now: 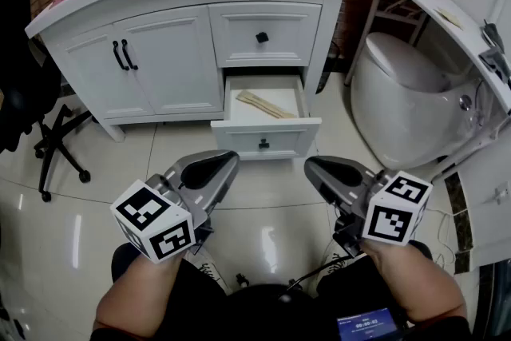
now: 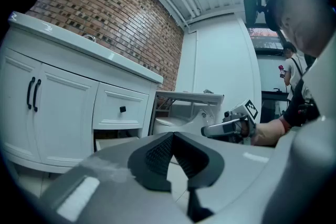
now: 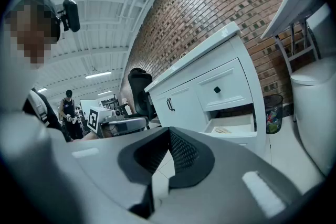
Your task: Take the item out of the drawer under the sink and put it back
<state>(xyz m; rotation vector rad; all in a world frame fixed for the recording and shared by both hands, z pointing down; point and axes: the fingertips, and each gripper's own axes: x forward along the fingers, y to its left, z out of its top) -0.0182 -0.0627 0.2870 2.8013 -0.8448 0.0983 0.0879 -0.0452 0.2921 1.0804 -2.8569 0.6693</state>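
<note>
Bottom drawer [image 1: 267, 132] is seen pulled open, w/ wooden sticks [image 1: 263, 104] lying inside. Left gripper [image 1: 226, 161] & right gripper [image 1: 314, 166] are held well short, both closed on nothing. Pick-up is judged not yet started, or sticks already put back.

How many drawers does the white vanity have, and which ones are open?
2. The upper drawer is closed. The lower drawer directly beneath it is pulled open, with a wooden item lying inside. No others are visible from this angle.
</note>
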